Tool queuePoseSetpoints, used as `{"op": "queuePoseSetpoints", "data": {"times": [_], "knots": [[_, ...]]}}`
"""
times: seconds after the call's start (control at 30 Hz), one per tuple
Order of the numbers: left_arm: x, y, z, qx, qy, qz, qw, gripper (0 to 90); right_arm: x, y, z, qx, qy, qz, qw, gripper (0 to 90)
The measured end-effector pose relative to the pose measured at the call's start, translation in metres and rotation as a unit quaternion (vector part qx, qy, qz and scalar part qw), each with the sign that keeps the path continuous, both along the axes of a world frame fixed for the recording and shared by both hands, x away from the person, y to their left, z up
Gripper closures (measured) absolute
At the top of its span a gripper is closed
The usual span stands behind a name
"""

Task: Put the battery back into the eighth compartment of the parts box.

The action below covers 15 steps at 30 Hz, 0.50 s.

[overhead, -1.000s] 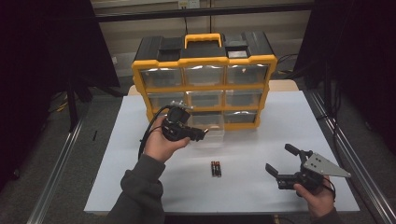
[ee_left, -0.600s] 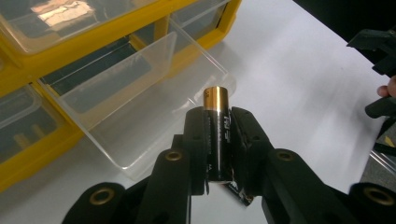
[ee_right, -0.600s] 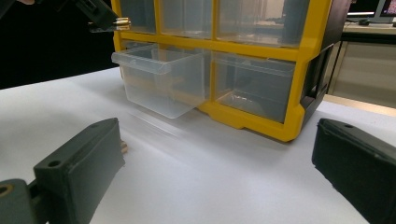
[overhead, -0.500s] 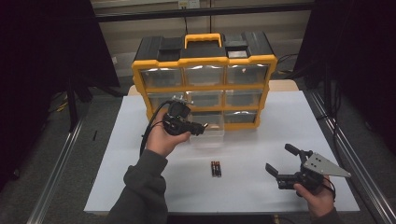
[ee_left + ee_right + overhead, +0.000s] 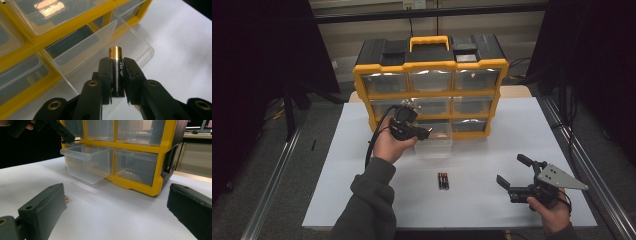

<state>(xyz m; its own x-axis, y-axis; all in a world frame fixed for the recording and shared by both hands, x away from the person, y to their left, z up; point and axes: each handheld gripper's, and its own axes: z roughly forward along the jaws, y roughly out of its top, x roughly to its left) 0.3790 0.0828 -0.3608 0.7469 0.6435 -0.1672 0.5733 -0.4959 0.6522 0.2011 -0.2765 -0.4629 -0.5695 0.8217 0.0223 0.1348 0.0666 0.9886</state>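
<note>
My left claw [image 5: 426, 133] grips a battery [image 5: 116, 71] upright between its jaws, gold end up, held above the pulled-out clear drawer [image 5: 434, 141] in the middle of the bottom row of the yellow organizer [image 5: 430, 91]. In the left gripper view the battery [image 5: 116, 71] stands out past the jaw tips, with the open drawer [image 5: 105, 47] just beyond and below it. The drawer looks empty in the right gripper view [image 5: 86, 162], where my left claw [image 5: 71, 138] hangs over its back left corner. My right claw [image 5: 512, 172] rests low on the white tabletop [image 5: 492, 150] at the near right, jaws spread wide and holding nothing; its two black jaws frame the right gripper view at either side. Two more batteries [image 5: 442, 180] lie side by side on the tabletop between my hands, near the front edge, well apart from the drawer. The organizer's other drawers are shut.
</note>
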Motion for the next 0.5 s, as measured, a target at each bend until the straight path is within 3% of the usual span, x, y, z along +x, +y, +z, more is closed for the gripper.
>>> {"op": "queuePoseSetpoints", "data": {"times": [0.2,0.23,0.43,0.5], "knots": [[0.005,-0.002,-0.006,0.002,-0.011,0.013,0.9998,77.4,0.000,-0.001,0.000,0.000,0.000,-0.001,1.0000,1.4],[0.006,-0.002,-0.007,0.010,-0.011,0.016,0.9998,77.4,0.000,-0.001,0.000,0.000,0.001,-0.001,1.0000,1.4],[0.009,-0.004,-0.013,-0.003,-0.022,0.016,0.9996,76.3,0.000,-0.001,0.000,0.002,0.002,0.000,1.0000,1.4],[0.008,-0.003,-0.012,-0.008,-0.025,0.020,0.9995,71.7,-0.001,-0.001,0.000,0.005,0.004,-0.001,1.0000,1.4]]}}
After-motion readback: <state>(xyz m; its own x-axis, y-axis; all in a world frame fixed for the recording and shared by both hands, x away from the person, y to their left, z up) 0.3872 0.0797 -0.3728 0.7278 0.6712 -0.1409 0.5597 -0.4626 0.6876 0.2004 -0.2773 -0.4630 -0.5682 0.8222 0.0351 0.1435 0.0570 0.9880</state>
